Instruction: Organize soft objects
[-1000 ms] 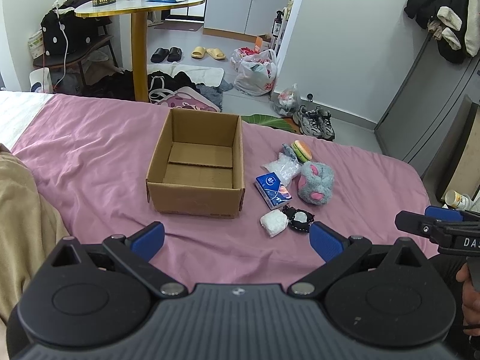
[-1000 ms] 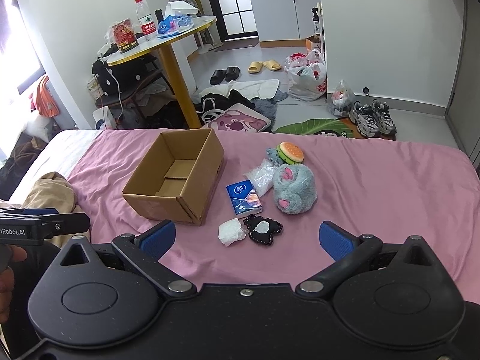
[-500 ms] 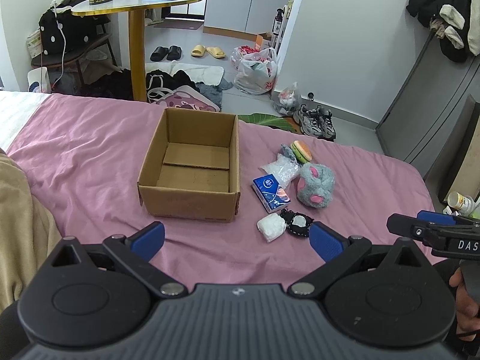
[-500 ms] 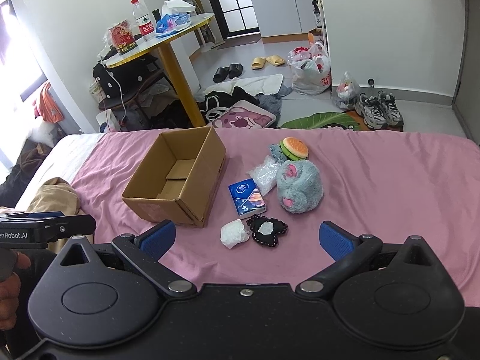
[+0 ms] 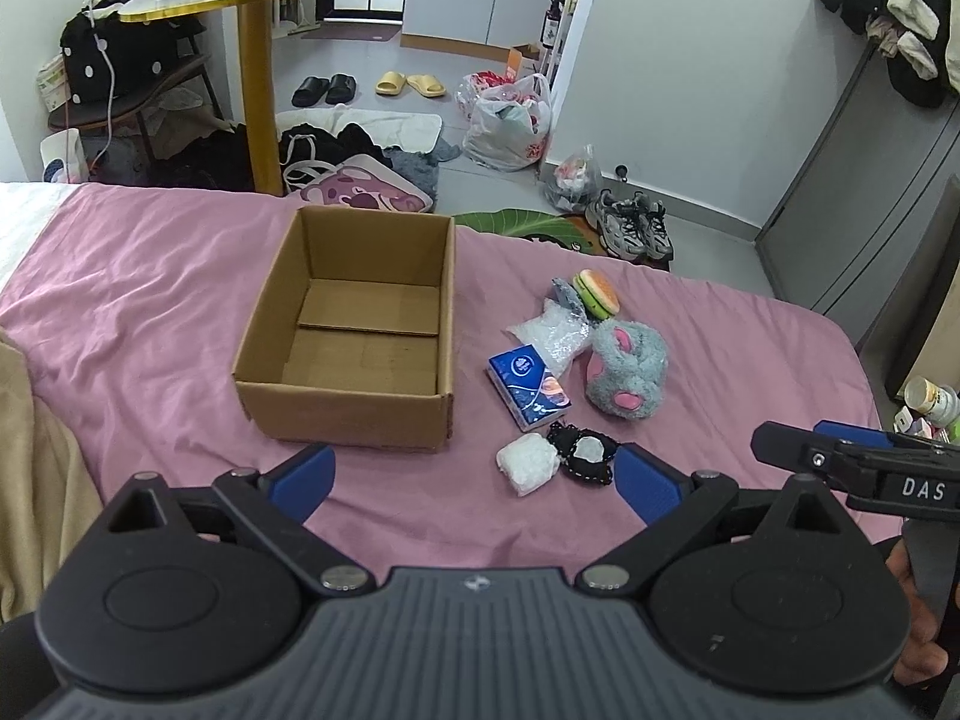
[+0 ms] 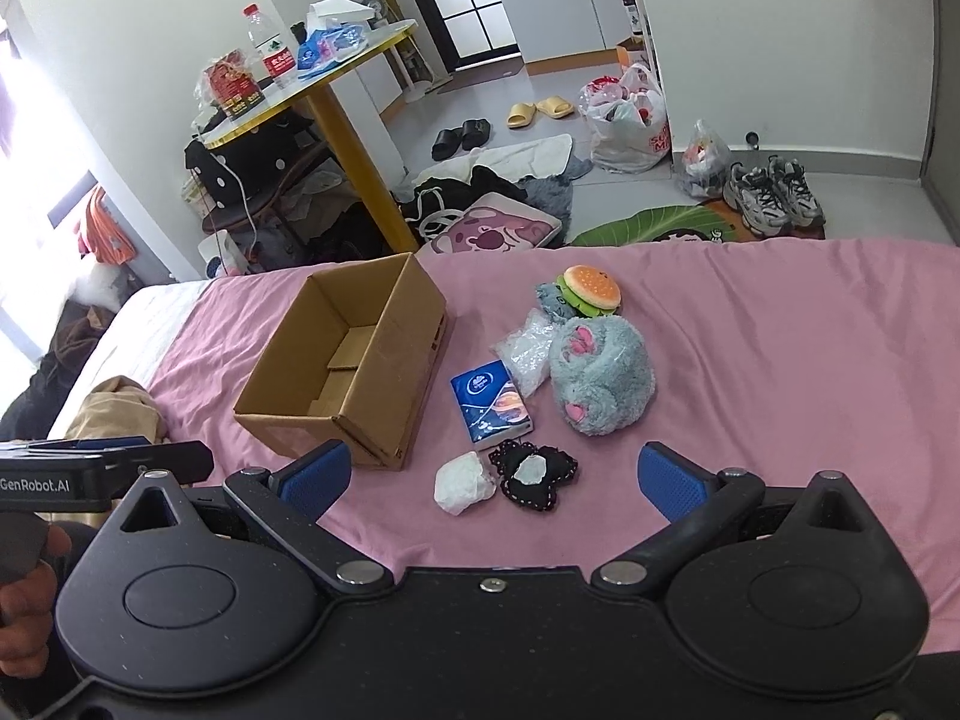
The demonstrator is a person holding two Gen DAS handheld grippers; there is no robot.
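Observation:
An empty cardboard box (image 5: 351, 330) (image 6: 354, 372) stands open on the pink bedsheet (image 5: 150, 288). To its right lie a burger plush (image 5: 595, 294) (image 6: 589, 289), a grey plush slipper (image 5: 627, 369) (image 6: 600, 378), a clear plastic bag (image 5: 552, 333) (image 6: 528, 351), a blue tissue pack (image 5: 528, 387) (image 6: 491, 402), a white wad (image 5: 528, 465) (image 6: 463, 483) and a black pouch (image 5: 585, 453) (image 6: 534, 474). My left gripper (image 5: 474, 480) is open, hovering just short of the box and the wad. My right gripper (image 6: 492, 477) is open too, near the wad and pouch.
A beige blanket (image 5: 36, 456) lies at the bed's left side. Beyond the bed's far edge are a yellow-legged table (image 5: 252, 60), clothes, bags and shoes (image 5: 633, 228) on the floor. The other hand-held gripper (image 5: 864, 468) (image 6: 90, 468) shows at each view's side.
Both grippers have moved forward and down toward the bed, so the box and the soft items look closer. Nothing on the bed has shifted; both stay open.

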